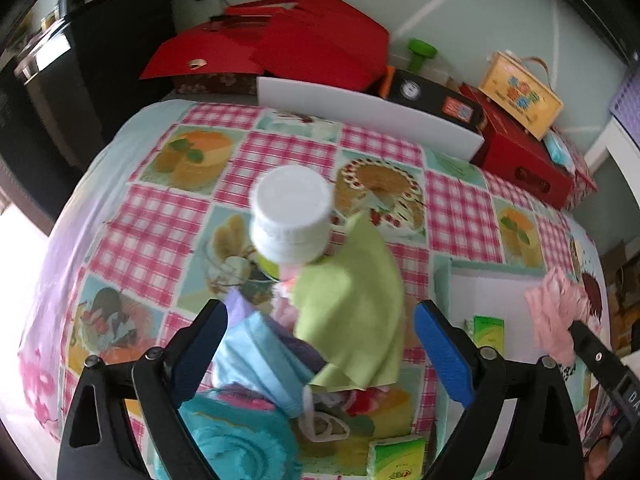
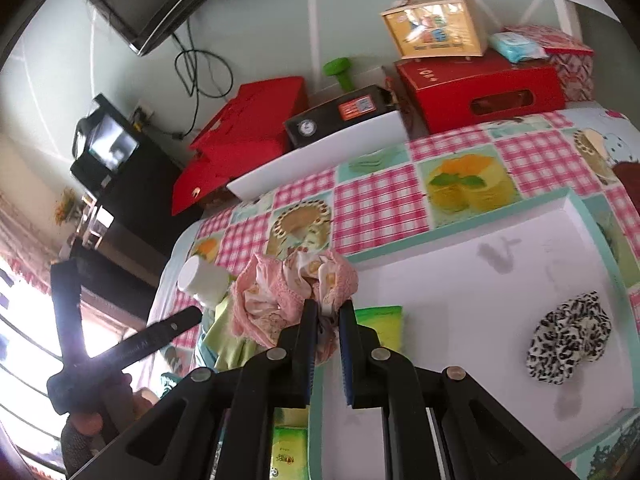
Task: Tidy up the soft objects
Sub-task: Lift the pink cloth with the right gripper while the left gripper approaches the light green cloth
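Observation:
A heap of soft cloths lies on the checked tablecloth: a green cloth (image 1: 352, 312), a light blue cloth (image 1: 260, 360) and a teal towel (image 1: 236, 440). My left gripper (image 1: 320, 320) is open above the heap, holding nothing. My right gripper (image 2: 328, 312) is shut on a pink frilly cloth (image 2: 280, 296) and holds it over the left edge of a white tray (image 2: 460, 320); the cloth also shows in the left wrist view (image 1: 554, 320). A leopard-print scrunchie (image 2: 568, 340) lies in the tray.
A white-capped bottle (image 1: 294, 216) stands beside the heap. Green tissue packs (image 1: 396, 458) lie near the tray. Red boxes (image 1: 520, 160), a black box (image 1: 432, 100) and a long white dish (image 1: 368, 116) line the far table edge.

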